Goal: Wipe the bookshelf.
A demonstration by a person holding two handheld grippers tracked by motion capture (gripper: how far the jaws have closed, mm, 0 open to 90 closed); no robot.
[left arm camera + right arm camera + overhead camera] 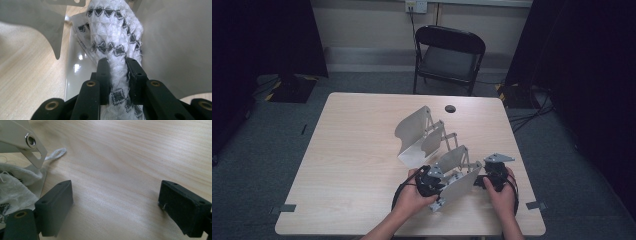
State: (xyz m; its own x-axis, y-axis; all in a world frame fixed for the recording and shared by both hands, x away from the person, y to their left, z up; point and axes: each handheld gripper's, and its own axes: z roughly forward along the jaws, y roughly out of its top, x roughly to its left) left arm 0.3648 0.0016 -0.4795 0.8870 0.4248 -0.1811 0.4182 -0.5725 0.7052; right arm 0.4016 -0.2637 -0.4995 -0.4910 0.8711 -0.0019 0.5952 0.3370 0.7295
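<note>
A white knitted cloth (112, 37) with black triangle patterns stands rolled between the grey panels (175, 45) of a hinged rack (422, 135). My left gripper (117, 72) is shut on the cloth's lower part, with both pads pressing into it. In the high view the left gripper (428, 181) sits against the rack's near panel (459, 185). The right gripper (492, 175) rests just right of that panel. In its own view the right gripper (115, 202) is open over bare table, with an edge of the cloth (15, 187) at its left.
The rack spreads from the table's middle (362, 150) towards its near right edge, its linked arms (22, 140) close to the right gripper. A dark round hole (450, 108) marks the far side. A black folding chair (448, 55) stands beyond the table.
</note>
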